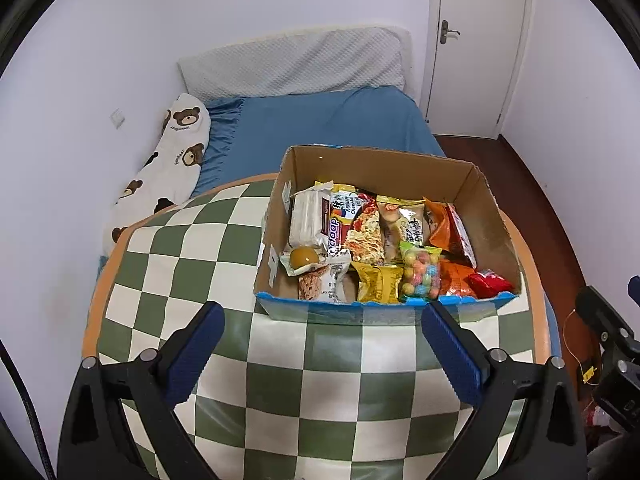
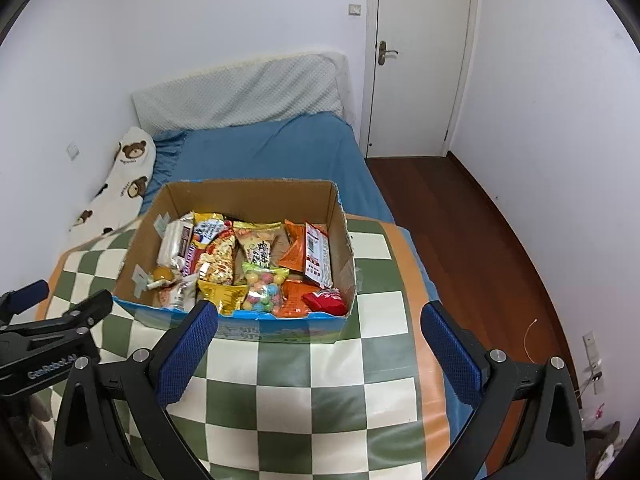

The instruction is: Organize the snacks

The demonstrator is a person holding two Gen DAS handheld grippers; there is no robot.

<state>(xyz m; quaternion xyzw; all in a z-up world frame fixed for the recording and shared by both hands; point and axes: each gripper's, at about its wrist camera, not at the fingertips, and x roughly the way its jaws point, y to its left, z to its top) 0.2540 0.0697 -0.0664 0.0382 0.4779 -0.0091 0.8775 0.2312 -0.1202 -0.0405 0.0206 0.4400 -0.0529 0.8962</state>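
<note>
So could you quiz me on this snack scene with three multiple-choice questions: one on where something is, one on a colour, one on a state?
1. Where does the cardboard box stand?
A. on the checked table
B. on the bare floor
C. on the pillow

2. What colour is the bed sheet?
A. red
B. blue
C. yellow

3. How are the two hand-held grippers?
A. both shut on snacks
B. one open, one shut
C. both open, holding nothing

Answers:
1. A: the box sits on the green and white checked table, full of snack packets, among them a bag of coloured candy balls.
2. B: the sheet behind the box is plainly blue.
3. C: the left hand-held gripper and the right hand-held gripper each show fingers spread wide with only table between them.
</note>
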